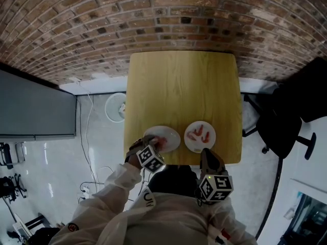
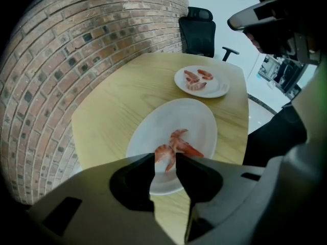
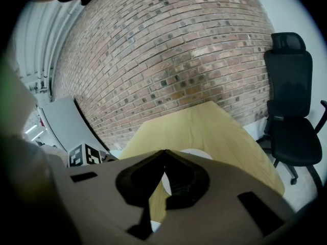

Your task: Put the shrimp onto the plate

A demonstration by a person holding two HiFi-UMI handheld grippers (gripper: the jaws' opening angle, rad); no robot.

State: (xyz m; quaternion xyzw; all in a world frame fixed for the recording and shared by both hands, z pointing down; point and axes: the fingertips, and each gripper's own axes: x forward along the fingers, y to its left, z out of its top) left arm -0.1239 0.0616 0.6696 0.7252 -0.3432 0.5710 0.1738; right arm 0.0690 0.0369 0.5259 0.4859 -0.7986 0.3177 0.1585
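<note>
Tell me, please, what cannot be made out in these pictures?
Left gripper view: the fingers cover the near end of the shrimp, so contact cannot be told.
Head view: the left gripper hides most of the shrimp on the near plate; those on the far plate are too small to count.
Right gripper view: the shut right gripper hides the plates except white slivers.

Office-type test room: exposed brick wall (image 1: 163, 14) at 12 o'clock, black swivel office chair (image 1: 286, 121) at 3 o'clock, light wooden tabletop (image 1: 184, 91), glossy white floor (image 1: 102, 152).
</note>
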